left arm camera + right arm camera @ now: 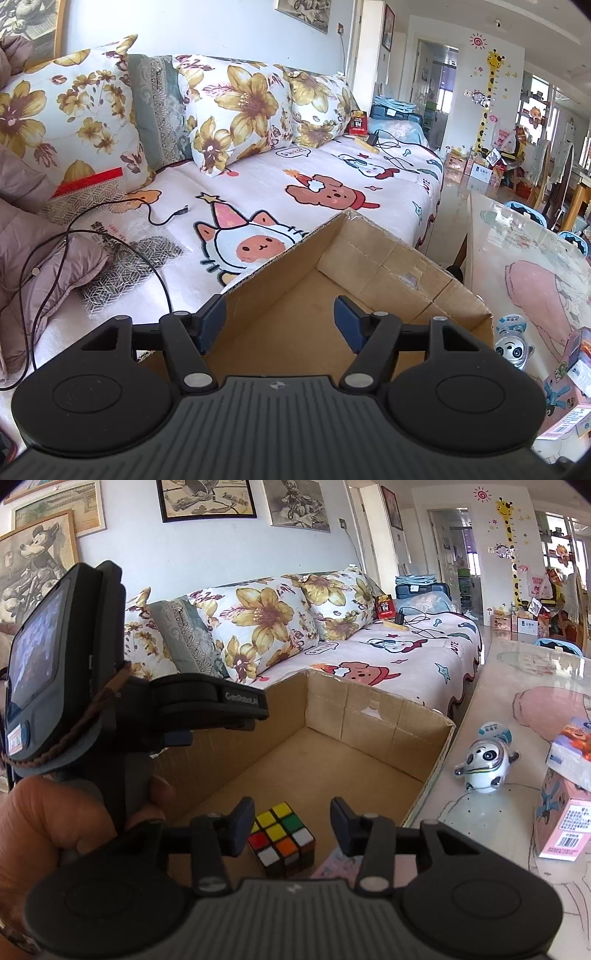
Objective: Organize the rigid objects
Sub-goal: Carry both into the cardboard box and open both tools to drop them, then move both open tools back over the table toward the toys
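Cube (282,836) sits on the box (380,720) floor, between our right gripper (291,827) pads, which stand apart and clear of it. We judge it light, stiff, slick-faced: pinch flat opposite faces. Left gripper (280,325) gapes empty over the box.

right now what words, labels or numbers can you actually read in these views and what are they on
"GenRobot.AI": on the black clamp of the left gripper's handle, right wrist view.
"CUTE": partly legible, on the sofa cover's front edge.
Pink carton: printed text and a barcode, too small to read.
Red packet on the sofa: large white characters, blurred.
Panda toy's tag: too small to read.
Giraffe height chart on the wall: markings unreadable.
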`<state>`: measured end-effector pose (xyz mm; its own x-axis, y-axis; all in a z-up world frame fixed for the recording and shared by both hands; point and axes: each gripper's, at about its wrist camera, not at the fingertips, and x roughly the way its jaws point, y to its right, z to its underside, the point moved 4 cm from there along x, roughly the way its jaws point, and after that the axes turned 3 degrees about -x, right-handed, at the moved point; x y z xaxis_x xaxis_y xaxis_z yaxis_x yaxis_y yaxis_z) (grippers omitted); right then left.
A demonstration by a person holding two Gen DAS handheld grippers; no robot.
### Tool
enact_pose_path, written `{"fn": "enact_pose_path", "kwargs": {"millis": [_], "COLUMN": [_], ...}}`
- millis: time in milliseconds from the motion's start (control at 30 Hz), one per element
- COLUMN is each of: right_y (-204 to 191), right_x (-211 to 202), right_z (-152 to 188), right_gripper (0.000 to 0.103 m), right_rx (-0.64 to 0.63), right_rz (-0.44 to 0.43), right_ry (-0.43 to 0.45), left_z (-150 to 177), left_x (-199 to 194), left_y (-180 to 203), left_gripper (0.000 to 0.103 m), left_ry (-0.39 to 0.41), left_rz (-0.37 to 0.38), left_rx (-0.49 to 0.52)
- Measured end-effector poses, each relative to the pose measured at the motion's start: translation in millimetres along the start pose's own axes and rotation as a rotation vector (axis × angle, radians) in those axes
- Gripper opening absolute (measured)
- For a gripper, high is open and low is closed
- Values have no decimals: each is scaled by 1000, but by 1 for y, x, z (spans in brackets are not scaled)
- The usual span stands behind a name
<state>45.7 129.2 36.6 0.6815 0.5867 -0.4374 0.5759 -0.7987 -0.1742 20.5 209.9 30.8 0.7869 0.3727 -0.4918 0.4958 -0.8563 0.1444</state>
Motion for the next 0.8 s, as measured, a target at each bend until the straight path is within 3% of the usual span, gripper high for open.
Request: {"fn": "enact_pose_path", "kwargs": {"millis": [100,167,633,800], "right_y": [5,7,32,45], "right_x": [-8,-13,-37,-44], "right_z": [1,3,10,14], "right_gripper": [69,73,81,89], "right_rx": [-5,-27,-83,-66], "right_rz": [23,48,188,223], "right_ry": [14,16,49,53], "left_z": [1,2,5,5], "left_x": [-6,-10,-8,-6], "left_y": [4,8,38,40], "left_gripper": [95,96,99,101], "left_ry": [10,13,22,25], "left_rz": [-1,1,52,79], "left_rx": [21,32,120,130]}}
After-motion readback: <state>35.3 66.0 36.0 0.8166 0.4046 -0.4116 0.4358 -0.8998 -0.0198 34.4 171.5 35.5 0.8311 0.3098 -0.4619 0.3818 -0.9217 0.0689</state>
